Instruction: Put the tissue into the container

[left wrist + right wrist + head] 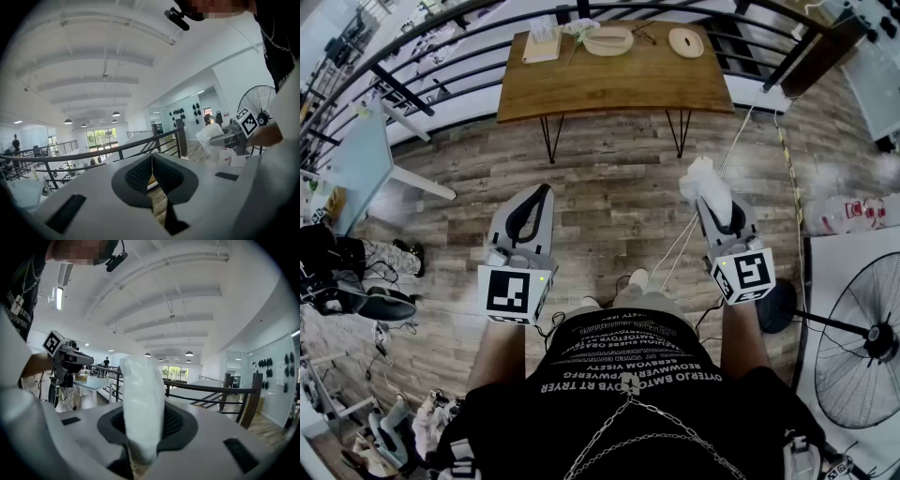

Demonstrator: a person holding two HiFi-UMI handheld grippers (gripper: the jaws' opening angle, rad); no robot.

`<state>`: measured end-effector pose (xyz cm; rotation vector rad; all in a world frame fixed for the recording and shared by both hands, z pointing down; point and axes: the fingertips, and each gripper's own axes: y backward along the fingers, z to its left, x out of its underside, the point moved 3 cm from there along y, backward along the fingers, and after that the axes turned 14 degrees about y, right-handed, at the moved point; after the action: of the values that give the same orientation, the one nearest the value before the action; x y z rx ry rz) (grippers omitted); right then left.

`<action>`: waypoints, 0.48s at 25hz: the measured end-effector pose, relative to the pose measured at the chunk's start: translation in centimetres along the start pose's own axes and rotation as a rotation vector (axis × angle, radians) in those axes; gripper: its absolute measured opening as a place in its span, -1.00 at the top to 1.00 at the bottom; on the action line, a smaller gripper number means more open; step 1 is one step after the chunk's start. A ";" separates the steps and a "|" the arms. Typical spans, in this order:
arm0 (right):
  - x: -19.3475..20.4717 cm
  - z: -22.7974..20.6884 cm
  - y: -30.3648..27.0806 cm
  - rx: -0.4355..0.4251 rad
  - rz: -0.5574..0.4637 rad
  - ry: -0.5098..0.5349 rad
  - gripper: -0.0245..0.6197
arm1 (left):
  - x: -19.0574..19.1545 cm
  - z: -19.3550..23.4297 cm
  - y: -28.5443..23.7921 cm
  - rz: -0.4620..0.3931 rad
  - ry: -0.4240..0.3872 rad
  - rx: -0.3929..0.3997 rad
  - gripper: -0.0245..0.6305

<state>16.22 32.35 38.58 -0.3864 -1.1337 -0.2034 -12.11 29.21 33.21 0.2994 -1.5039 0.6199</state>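
A white tissue (706, 185) sticks up from my right gripper (716, 208), whose jaws are shut on it; in the right gripper view the tissue (142, 406) stands tall between the dark pads. My left gripper (531, 214) is shut with nothing in it, its pads touching (151, 174). Both grippers are held above the wooden floor, short of the brown table (619, 80). On that table lie a tan bowl-like container (608, 40) and a round wooden lid or dish (685, 42). The left gripper view also shows the right gripper with the tissue (209, 136).
A black curved railing (412, 89) runs behind and around the table. A light blue table (358, 164) stands at the left, a floor fan (862, 328) at the right. A white cable (694, 230) trails across the floor. Another box (543, 42) sits on the brown table.
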 end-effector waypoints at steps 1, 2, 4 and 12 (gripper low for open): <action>-0.6 1.5 0.0 -0.005 0.001 0.007 0.57 | 0.5 0.7 1.3 0.007 0.005 -0.004 0.84; -1.1 2.9 0.1 -0.009 0.004 0.013 0.57 | 1.1 1.4 2.5 0.016 0.010 -0.008 0.84; -2.0 5.7 0.4 -0.014 0.015 0.017 0.57 | 2.4 3.0 5.2 0.034 0.021 -0.012 0.84; -5.7 11.6 1.1 0.001 0.016 0.013 0.56 | 5.2 8.7 11.3 0.046 0.084 -0.038 0.84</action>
<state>4.47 37.79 37.46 -0.3927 -1.1179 -0.1916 -25.85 34.56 36.80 0.2079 -1.4439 0.6324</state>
